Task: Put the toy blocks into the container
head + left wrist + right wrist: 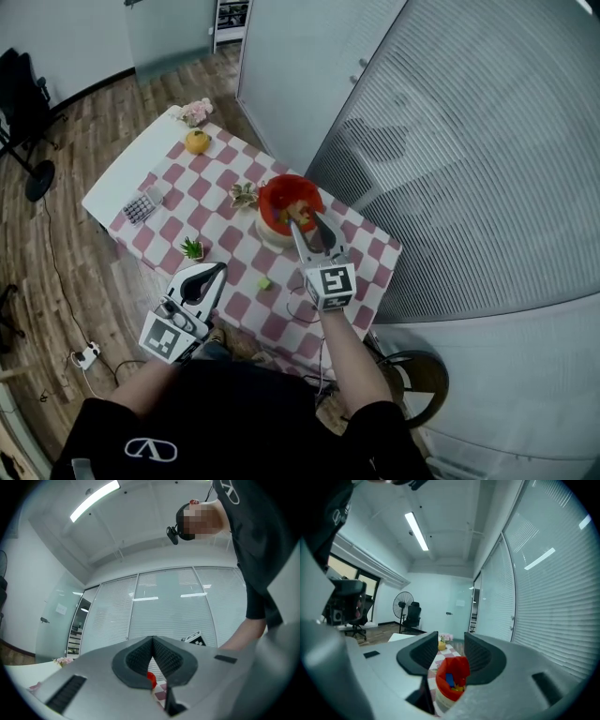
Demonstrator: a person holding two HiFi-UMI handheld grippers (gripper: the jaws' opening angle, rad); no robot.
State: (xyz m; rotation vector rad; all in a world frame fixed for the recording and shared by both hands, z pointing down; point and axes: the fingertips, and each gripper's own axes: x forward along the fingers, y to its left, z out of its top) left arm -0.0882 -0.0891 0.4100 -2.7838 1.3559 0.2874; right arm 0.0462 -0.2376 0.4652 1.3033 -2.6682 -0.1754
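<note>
Right gripper (307, 219) hovering over red container (274, 201), fingers standing apart, gripping nothing. Blocks (451, 679) lying inside the container. Left gripper (221, 268) fingers pressing together, empty. Green block (264, 282) sitting on checkered surface (169, 231).

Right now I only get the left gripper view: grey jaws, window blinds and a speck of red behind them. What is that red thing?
Observer: A red container on the checked table, with toy blocks inside it.
Operator: Are any blocks left outside?
Observer: One small green block lies alone on the table.
Operator: And the other gripper?
Observer: The right gripper hovers by the container, jaws apart, nothing between them.
</note>
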